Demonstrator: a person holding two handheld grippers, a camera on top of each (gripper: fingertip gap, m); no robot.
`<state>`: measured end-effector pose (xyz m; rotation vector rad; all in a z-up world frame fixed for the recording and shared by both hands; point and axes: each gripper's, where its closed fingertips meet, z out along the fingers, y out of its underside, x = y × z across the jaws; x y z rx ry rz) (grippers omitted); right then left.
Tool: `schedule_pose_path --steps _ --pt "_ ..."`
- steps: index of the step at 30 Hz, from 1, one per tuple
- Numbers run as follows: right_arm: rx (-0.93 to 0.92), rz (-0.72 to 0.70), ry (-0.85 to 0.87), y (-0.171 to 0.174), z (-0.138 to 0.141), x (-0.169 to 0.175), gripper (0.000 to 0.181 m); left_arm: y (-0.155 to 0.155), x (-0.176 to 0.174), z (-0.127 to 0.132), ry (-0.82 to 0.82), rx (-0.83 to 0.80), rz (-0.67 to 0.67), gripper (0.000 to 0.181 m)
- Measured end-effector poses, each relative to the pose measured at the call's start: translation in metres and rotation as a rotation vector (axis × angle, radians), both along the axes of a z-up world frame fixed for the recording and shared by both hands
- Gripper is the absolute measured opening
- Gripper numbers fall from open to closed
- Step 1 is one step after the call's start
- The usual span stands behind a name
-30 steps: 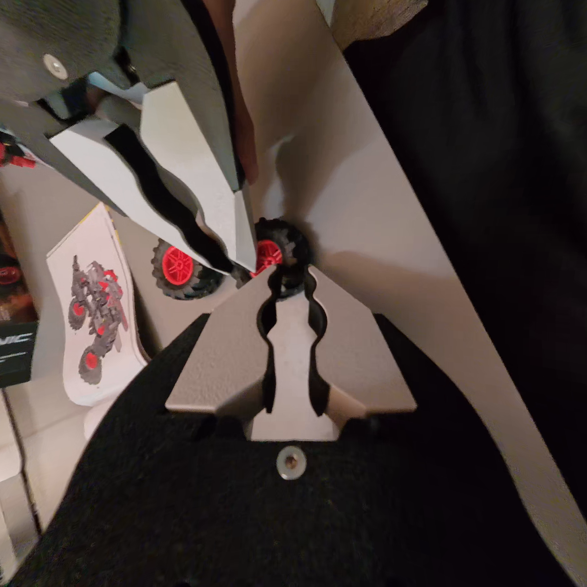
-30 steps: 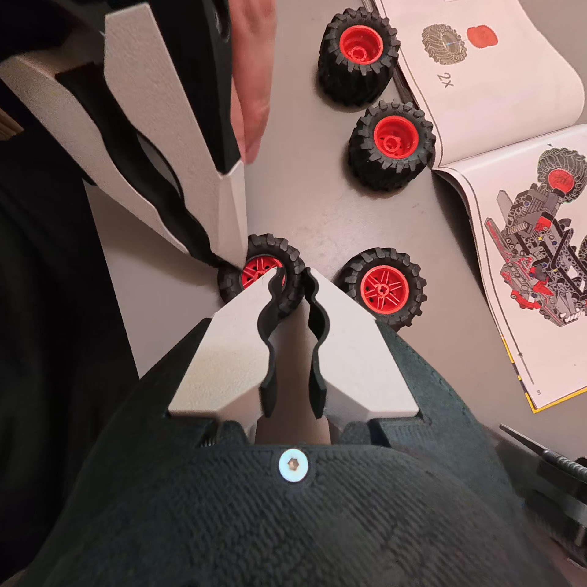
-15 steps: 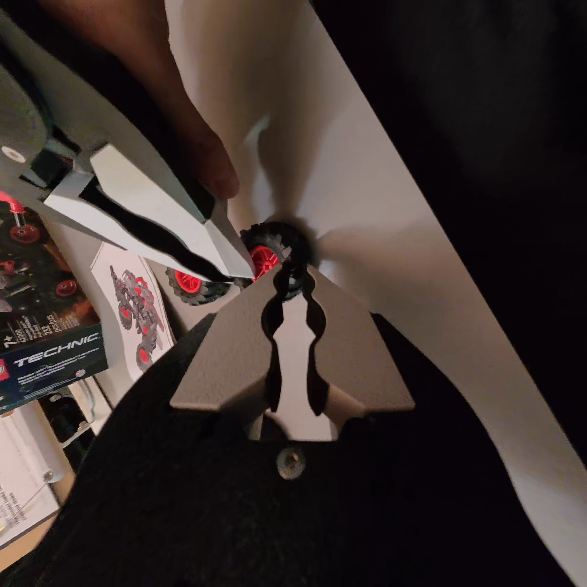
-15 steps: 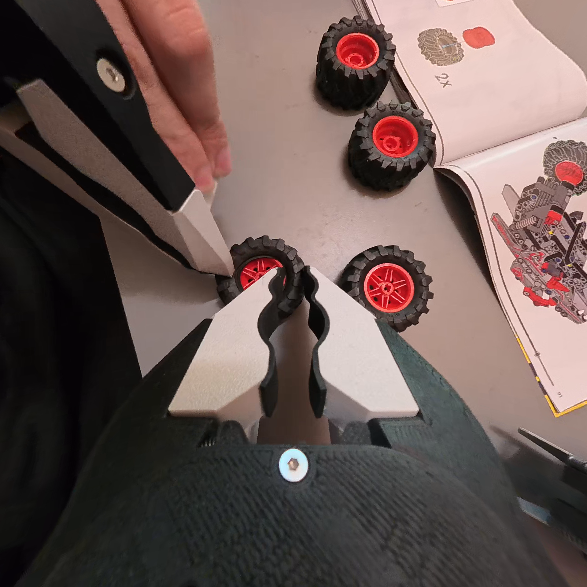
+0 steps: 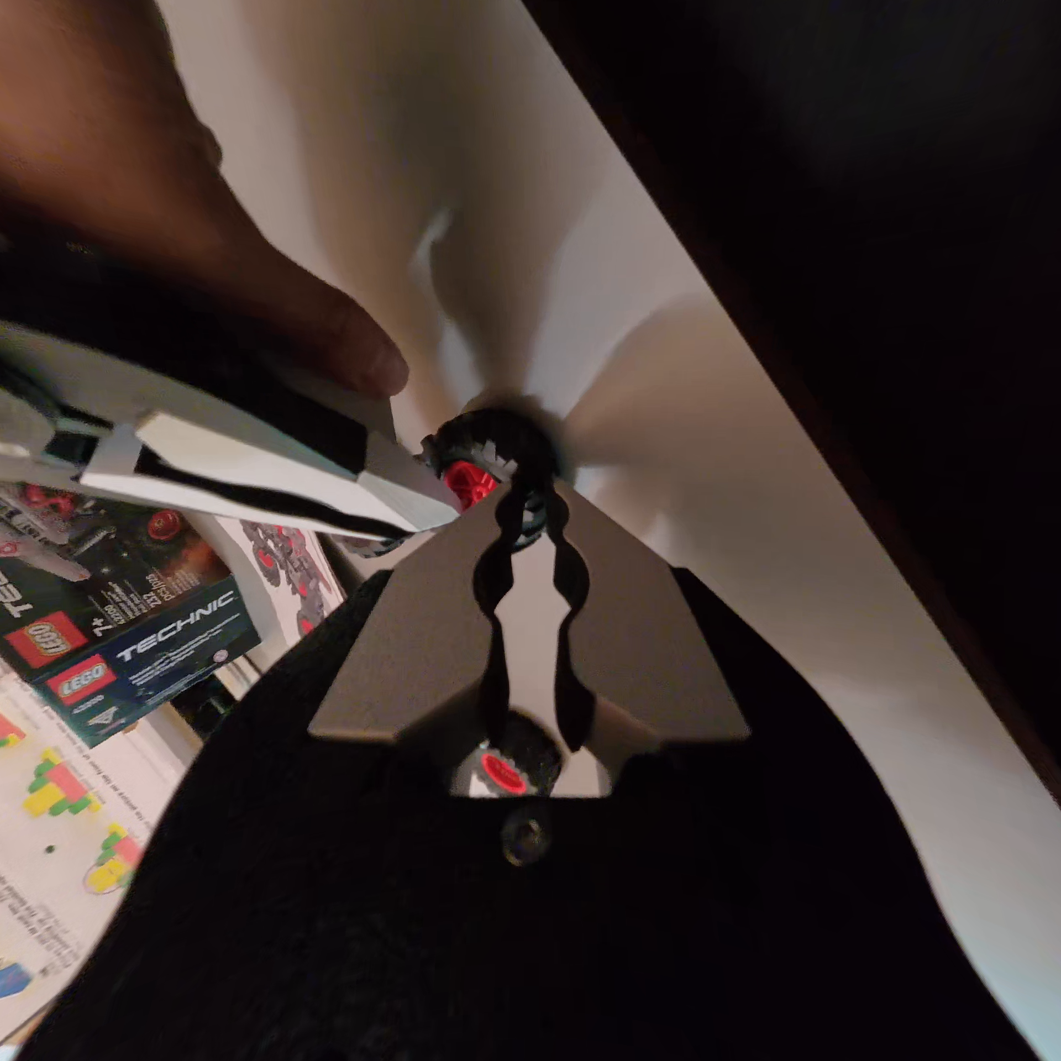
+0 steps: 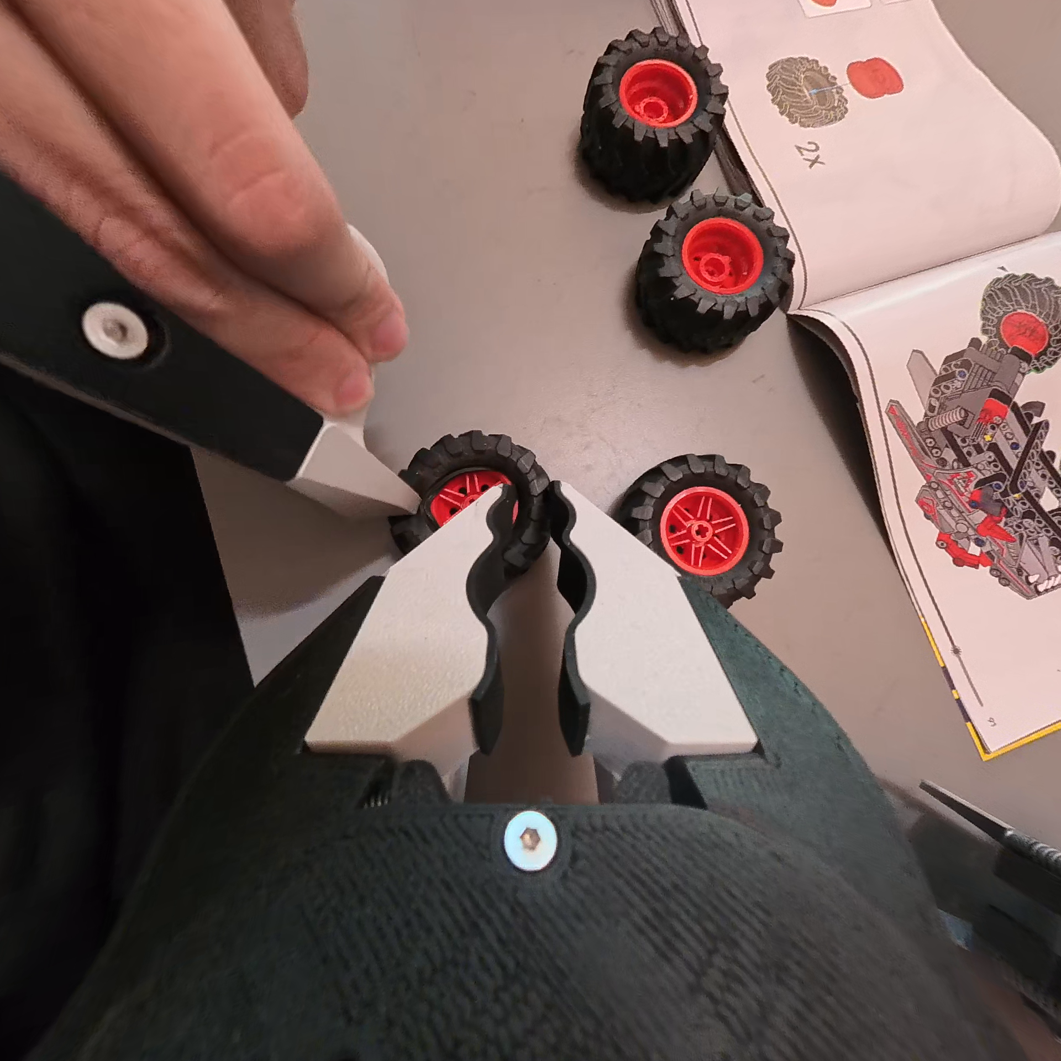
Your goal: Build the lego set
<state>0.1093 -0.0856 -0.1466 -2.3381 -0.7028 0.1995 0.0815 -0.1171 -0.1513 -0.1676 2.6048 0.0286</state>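
While both tongs meet at one small black rubber tyre with a red spoked hub (image 6: 476, 494) near the grey worktop's (image 6: 494, 298) edge, the right tongs (image 6: 525, 494) are narrow and pinch the tyre's tread wall between their tips. The left tongs (image 5: 528, 505) likewise grip that tyre's rim in their own view, nearly closed. Three more black tyres with red hubs (image 6: 700, 531) lie beyond, just beside an open white instruction booklet (image 6: 930, 189). A dark printed set box (image 5: 115, 608) lies at the far left.
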Motion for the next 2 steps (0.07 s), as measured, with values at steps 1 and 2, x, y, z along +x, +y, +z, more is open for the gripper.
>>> schedule_pose_path --steps 1,2 --pt "0.0 0.001 0.002 0.0 0.0 -0.0001 0.013 -0.0002 0.0 -0.0003 0.01 0.002 0.007 0.003" --pt "0.001 -0.001 0.006 0.0002 0.0 -0.0001 0.012 -0.0003 0.0 -0.0006 0.02 -0.006 0.016 0.003"
